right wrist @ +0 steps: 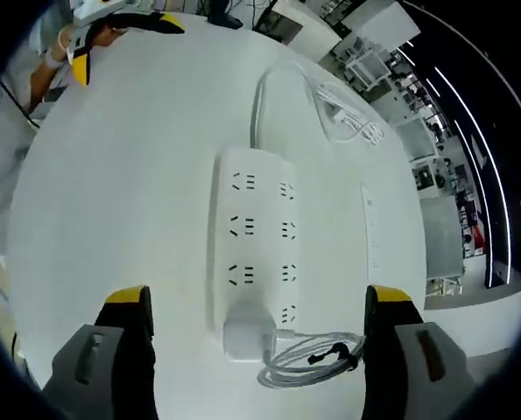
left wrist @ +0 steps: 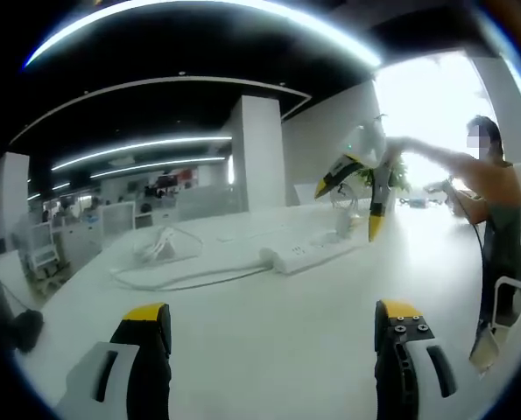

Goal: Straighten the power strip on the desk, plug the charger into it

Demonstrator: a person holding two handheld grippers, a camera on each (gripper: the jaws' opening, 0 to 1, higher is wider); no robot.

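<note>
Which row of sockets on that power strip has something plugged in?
The end row nearest the right gripper: the white charger sits in the power strip there. The other three rows are bare.

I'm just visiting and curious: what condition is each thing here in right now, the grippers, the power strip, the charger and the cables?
Left gripper: open, holding nothing.
Right gripper: open, above the strip.
Power strip: flat on the desk, sockets up.
Charger: sitting on the strip's near end.
Charger cable: coiled and tied.
Strip's cord: loose, looping away.
</note>
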